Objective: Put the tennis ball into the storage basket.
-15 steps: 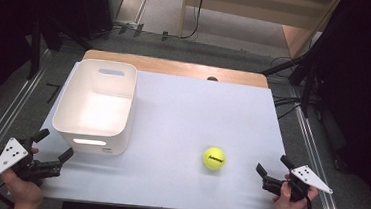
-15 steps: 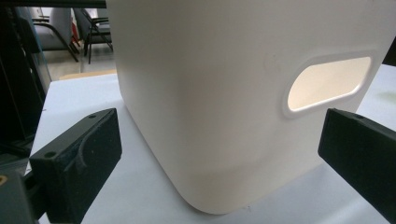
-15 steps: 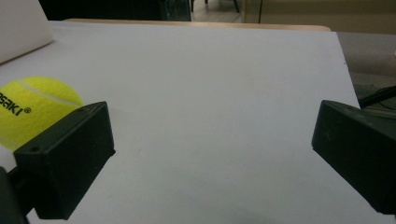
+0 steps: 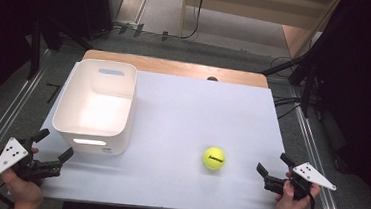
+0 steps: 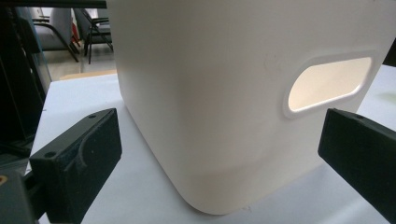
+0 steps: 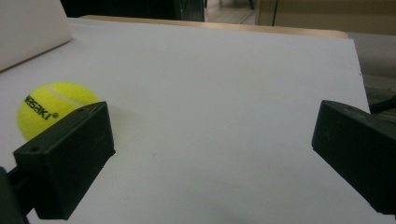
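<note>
Two things are sitting on the white worktop [image 4: 182,114]: a white bin [image 4: 96,108] standing upright at the left, and a yellow ball [image 4: 214,158] resting well apart from it, toward the near right. Both tongs are waiting at the near edge, one at each bottom corner of the high view. The left tongs [image 4: 52,150] are facing the bin's near wall with jaws spread wide and holding nothing; in the left gripper view the bin's rounded corner and its handle slot [image 5: 329,83] are looming between the two black jaws, near but not touching them. The right tongs [image 4: 272,169] are likewise spread and empty, hovering just off the right side of the ball. Judging from this layout, the ball looks like the thing to be picked up and the bin its likely destination, so the right hand is the nearer one by a clear margin. The relation that matters is the offset: in the right gripper view the ball [image 6: 51,106] is lying off to the left, partly hidden behind the left jaw, not centred in the gap. A grasp would probably call for swinging the tongs leftward until the ball is sitting between the jaws; being round, it offers no long axis to line up with.
</note>
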Motion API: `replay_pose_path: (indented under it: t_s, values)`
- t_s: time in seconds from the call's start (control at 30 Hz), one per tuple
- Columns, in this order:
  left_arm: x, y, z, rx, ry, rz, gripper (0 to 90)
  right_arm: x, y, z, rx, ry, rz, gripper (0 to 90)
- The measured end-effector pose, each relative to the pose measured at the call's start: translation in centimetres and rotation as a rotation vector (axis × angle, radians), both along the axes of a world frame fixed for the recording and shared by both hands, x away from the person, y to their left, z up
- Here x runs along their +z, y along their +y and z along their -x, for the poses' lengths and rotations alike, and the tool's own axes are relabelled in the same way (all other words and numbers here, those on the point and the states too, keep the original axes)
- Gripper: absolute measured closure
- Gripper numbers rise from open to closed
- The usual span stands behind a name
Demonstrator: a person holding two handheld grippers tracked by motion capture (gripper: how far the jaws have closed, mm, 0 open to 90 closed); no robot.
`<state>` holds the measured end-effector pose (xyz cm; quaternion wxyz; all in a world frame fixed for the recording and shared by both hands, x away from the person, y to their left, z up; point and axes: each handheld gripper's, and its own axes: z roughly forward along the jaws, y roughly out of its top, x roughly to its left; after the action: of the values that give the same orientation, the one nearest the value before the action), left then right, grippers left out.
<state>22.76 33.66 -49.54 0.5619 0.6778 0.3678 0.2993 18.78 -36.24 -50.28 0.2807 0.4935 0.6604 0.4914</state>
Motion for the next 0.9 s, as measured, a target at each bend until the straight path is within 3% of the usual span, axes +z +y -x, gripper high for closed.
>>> replay_pose_path:
  t_s: [0.2, 0.37, 0.9]
  values:
    - [0.0, 0.0, 0.0, 0.001, -0.001, -0.001, 0.0, 1.5, 1.0, -0.2, 0.049, 0.020, 0.030, 0.0]
    - [0.0, 0.0, 0.0, 0.001, -0.001, -0.002, 0.0, 2.4, 2.3, -0.7, 0.105, 0.046, 0.084, 0.0]
    - [0.0, 0.0, 0.0, -0.002, -0.001, -0.004, 0.0, 4.8, 5.2, -2.3, 0.233, 0.096, 0.148, 0.0]
